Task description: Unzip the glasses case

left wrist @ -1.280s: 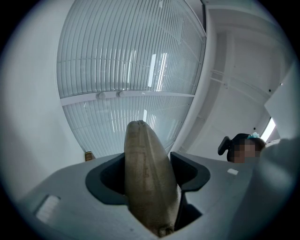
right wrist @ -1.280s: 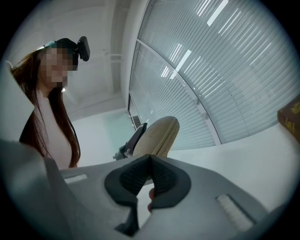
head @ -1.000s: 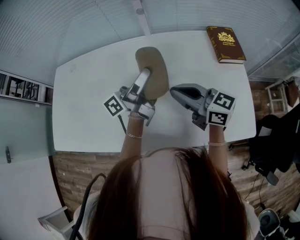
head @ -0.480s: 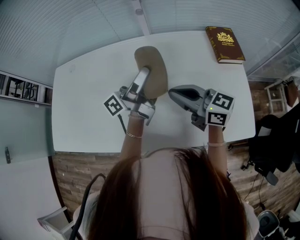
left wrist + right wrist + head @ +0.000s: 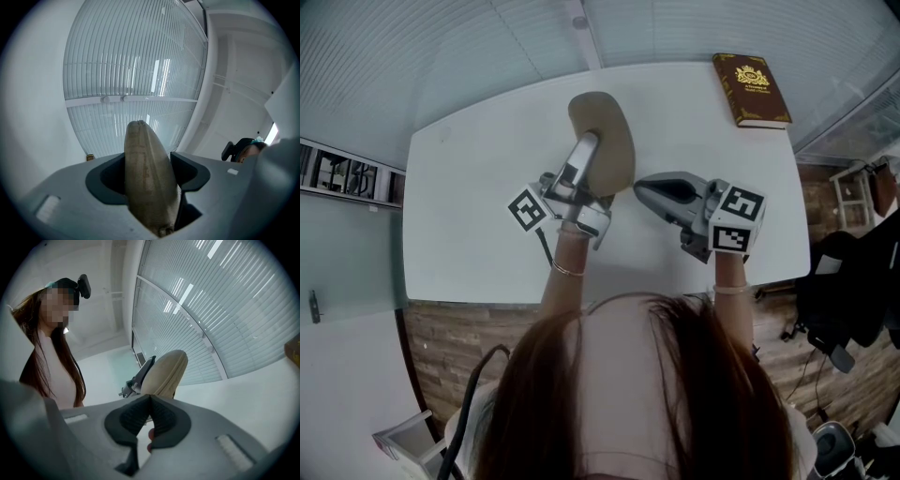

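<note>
The left claw [image 5: 150, 171] is clamped on the glasses case [image 5: 140, 140]: in the left gripper view the dark pads press against both broad sides of the case, which stands edge-on between them and rises past the tips. The near end of the case drops out of sight at the bottom of that frame.

The right claw [image 5: 150, 401] is pressed together, its ribbed pads meeting at the tips. Something small and reddish shows in the narrow gap lower down between the pads, but what it is cannot be made out. Whether the tips pinch any part of the case is also hidden, because the claw's own body covers the lower end of the case in the right gripper view.

In the head view the case [image 5: 614, 141] lies at upper centre, above the desk [image 5: 478, 206], with the left claw [image 5: 589, 150] laid along its left side and the right claw [image 5: 642, 187] just to its lower right. Whether it touches the desk cannot be told.

The case is tan and matt, like suede, a rounded oval shell tapering to a blunt end. A faint seam runs down its narrow edge; whether the zip is parted is not clear.

A brown book [image 5: 751, 87] with gold print lies at the desk's upper right corner, well apart.
</note>
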### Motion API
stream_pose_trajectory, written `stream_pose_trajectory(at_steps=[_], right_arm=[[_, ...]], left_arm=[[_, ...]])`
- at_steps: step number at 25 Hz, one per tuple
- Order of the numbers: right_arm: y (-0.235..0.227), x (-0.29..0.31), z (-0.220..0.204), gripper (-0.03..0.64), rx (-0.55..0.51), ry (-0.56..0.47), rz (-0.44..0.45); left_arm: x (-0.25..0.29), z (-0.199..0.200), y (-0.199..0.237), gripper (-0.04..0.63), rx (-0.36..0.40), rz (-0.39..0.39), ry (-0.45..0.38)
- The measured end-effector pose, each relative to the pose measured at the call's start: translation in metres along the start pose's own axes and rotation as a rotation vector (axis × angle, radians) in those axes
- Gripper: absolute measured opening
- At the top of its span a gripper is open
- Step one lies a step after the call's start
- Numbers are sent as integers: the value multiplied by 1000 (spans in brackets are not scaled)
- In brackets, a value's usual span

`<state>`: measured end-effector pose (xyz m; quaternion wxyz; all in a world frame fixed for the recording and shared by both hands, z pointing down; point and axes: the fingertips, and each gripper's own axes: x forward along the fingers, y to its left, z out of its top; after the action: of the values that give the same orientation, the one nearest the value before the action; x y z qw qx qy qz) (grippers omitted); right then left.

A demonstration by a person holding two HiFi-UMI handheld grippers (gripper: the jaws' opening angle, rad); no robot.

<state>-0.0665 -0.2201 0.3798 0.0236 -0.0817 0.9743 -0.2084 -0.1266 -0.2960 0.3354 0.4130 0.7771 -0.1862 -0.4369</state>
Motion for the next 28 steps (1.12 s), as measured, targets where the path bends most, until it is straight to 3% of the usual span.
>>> stream_pose_trajectory(at_steps=[28], right_arm=[[8,10,-4,2,-13,33,39]], left_arm=[[-5,9,5,291,-8,45,-126]])
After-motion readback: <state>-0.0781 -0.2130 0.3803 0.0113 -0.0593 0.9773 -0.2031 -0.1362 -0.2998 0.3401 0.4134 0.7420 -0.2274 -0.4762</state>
